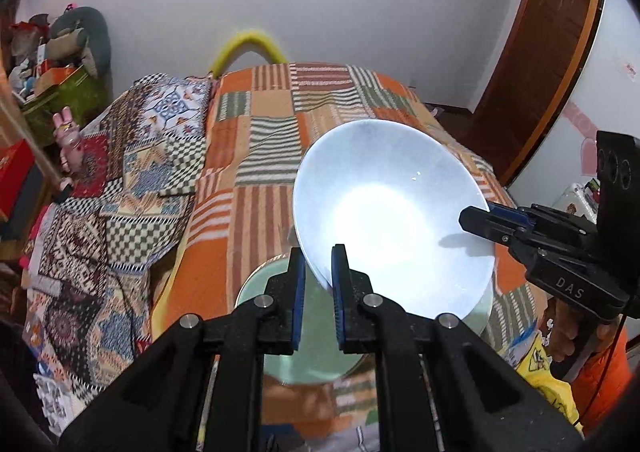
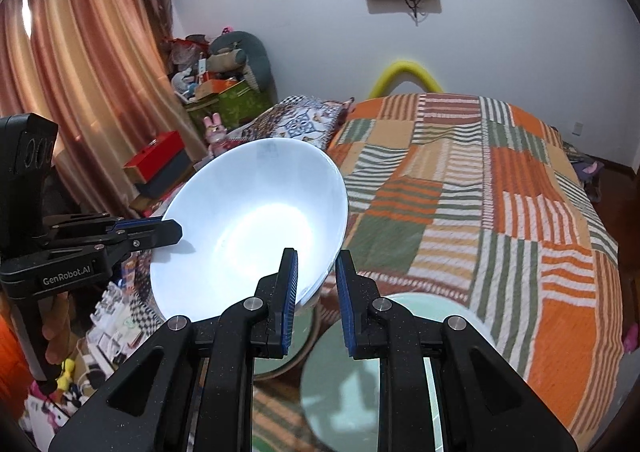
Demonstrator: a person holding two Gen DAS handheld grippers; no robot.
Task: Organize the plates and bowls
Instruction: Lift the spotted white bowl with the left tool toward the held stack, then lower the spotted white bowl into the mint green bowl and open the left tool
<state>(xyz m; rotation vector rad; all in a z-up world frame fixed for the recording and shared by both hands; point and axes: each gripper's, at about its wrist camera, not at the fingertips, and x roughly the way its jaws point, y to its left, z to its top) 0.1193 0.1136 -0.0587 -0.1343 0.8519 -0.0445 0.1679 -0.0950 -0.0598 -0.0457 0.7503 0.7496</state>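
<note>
White bowl [image 1: 394,220], rim clamped by both grippers

A white bowl [image 1: 394,220] is seen; the bedspread [image 1: 280,124] is patterned in orange, green and white stripes.

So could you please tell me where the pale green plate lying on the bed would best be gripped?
Probably by its thin rim. The green plate lies flat on the striped blanket, so its face offers nothing to pinch. Come in low from the near edge, one finger sliding under the rim and one over it.
</note>
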